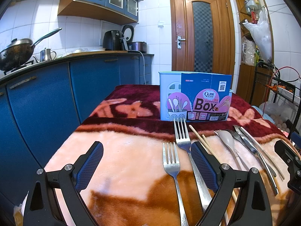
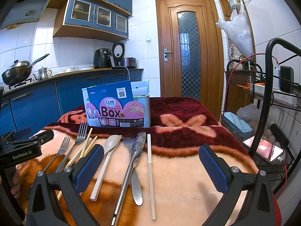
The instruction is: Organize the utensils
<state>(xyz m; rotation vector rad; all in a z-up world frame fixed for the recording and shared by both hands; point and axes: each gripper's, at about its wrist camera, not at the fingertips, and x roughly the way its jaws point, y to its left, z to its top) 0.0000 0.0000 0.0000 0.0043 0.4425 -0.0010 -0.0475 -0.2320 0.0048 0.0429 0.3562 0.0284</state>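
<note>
- The utensils lie in a loose row on the blanket-covered surface (image 2: 188, 179): two forks (image 1: 172, 162), wooden chopsticks (image 2: 87, 143), a pale spoon (image 2: 111, 143), a butter knife (image 2: 136, 177), metal tongs (image 2: 129, 162) and a pale stick (image 2: 150, 169).
- The chopsticks box (image 2: 116, 105) stands just behind them, apparently with nothing in it yet.
- Left claw (image 1: 147, 163) hangs open over the forks; right claw (image 2: 151, 166) hangs open over the knife and tongs; neither grips anything.
- This looks like the start: next, lower one claw onto a single handle and close.

Forks (image 2: 75, 146), chopsticks (image 2: 88, 144), spoon (image 2: 109, 150) lie before the upright chopsticks box (image 2: 116, 111).
</note>
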